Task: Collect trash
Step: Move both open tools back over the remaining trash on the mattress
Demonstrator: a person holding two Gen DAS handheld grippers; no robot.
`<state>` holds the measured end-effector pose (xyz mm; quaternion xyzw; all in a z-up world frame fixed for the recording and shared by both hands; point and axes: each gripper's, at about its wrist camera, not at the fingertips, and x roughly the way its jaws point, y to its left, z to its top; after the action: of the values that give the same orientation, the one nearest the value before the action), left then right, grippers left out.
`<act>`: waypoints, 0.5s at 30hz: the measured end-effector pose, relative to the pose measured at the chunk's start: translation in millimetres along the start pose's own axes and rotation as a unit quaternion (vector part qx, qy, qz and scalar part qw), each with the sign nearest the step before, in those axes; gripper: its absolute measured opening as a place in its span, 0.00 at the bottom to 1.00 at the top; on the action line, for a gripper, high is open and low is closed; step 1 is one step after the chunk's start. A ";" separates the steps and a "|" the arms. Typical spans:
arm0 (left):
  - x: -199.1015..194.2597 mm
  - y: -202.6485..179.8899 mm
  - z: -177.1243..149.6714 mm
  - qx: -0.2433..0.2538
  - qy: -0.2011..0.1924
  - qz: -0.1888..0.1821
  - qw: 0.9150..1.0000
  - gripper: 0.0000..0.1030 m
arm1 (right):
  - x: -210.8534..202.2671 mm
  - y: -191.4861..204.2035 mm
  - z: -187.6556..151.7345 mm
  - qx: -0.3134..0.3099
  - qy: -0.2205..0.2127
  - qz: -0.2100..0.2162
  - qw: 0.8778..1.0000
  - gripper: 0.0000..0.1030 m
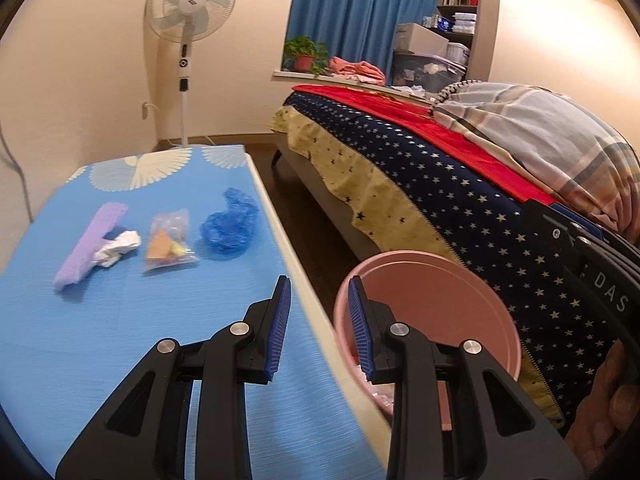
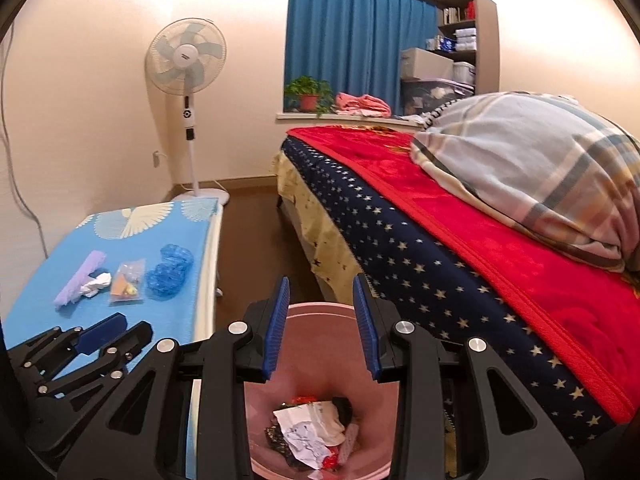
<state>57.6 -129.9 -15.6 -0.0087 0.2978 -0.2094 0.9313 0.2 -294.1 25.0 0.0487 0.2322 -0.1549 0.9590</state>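
On the blue-covered table (image 1: pixel 120 320) lie a purple wrapper (image 1: pixel 90 246), a crumpled white paper (image 1: pixel 118 252), a clear plastic bag with orange contents (image 1: pixel 168 242) and a crumpled blue plastic piece (image 1: pixel 230 228). They also show in the right wrist view: the wrapper (image 2: pixel 80 278), the paper (image 2: pixel 96 283), the bag (image 2: pixel 127 286), the blue piece (image 2: pixel 170 272). My left gripper (image 1: pixel 320 312) is open and empty over the table's right edge. My right gripper (image 2: pixel 322 308) is open and empty above the pink bin (image 2: pixel 316 320), which holds crumpled trash (image 2: pixel 312 436).
The pink bin (image 1: pixel 432 312) stands on the floor between the table and the bed (image 1: pixel 440 168). A pillow (image 2: pixel 540 168) lies on the bed. A standing fan (image 1: pixel 188 40) is in the far corner. A plant (image 2: pixel 308 94) sits on the windowsill.
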 end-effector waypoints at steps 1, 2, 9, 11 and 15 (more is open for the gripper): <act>-2.2 5.1 0.0 -0.003 -0.002 0.005 1.000 0.29 | 1.2 1.8 0.1 0.002 0.000 0.005 1.000 0.33; -3.4 8.7 -0.1 -0.005 -0.003 0.009 1.000 0.29 | 2.7 4.6 0.0 0.002 0.001 0.012 1.000 0.33; -13.3 46.4 -3.3 -0.037 -0.012 0.056 0.998 0.29 | 9.6 29.2 -3.1 -0.001 0.007 0.052 0.999 0.33; -15.7 56.5 -5.9 -0.046 -0.014 0.072 0.996 0.29 | 11.8 37.5 -3.6 -0.001 0.007 0.066 0.998 0.33; -19.4 75.0 -10.0 -0.061 -0.019 0.100 0.993 0.29 | 20.8 54.9 -6.7 -0.001 0.013 0.097 0.995 0.33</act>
<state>66.7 -52.8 -23.7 -0.0391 0.2918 -0.0962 0.9508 32.4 -246.7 10.6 0.0718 0.2388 -0.0602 0.9665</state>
